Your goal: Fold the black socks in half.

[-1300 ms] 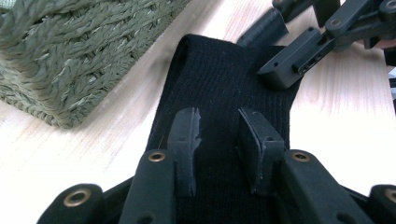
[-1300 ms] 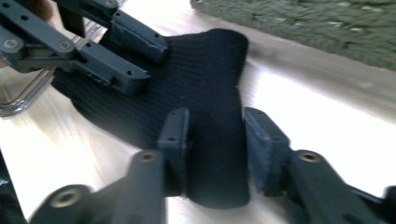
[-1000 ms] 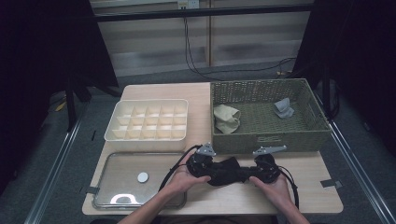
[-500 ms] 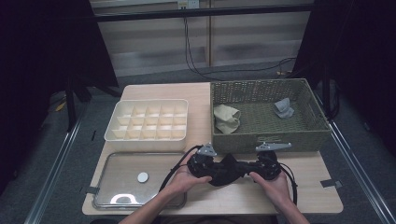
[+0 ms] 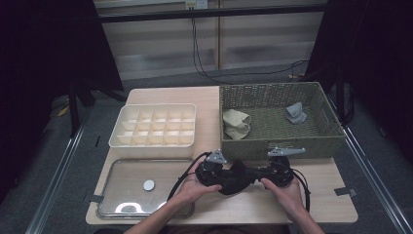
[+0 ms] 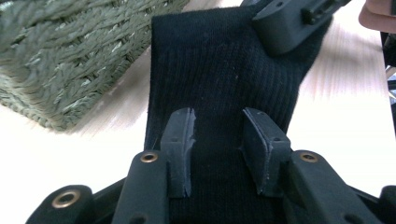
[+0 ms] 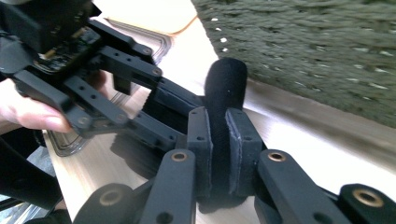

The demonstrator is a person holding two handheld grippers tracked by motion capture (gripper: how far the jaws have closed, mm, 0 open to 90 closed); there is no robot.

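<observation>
Hands come in from the near edge of the table (image 5: 321, 204), each holding a gripper, and a black sock (image 5: 234, 178) hangs between the two just in front of the basket (image 5: 280, 146). Right gripper (image 7: 218, 140) has its jaws pinched tight on a folded bit of sock, whose rounded end sticks up above the pads. Left gripper (image 6: 218, 140) has its jaws set apart, with the flat ribbed sock lying across the gap between them; the pads seem to rest on the cloth rather than squeeze it, though the angle makes that hard to judge. In the left gripper view the right gripper's jaw clamps the sock's far end. Left of the hands, a clear lid (image 5: 141, 187) lies flat on the table with a small white knob at its middle. Behind it sits a cream divider box (image 5: 153, 126), its cells bare. Farther right, the woven green basket holds a tan sock (image 5: 236, 123) at its left end and a small grey sock (image 5: 295, 113) towards the back right.
</observation>
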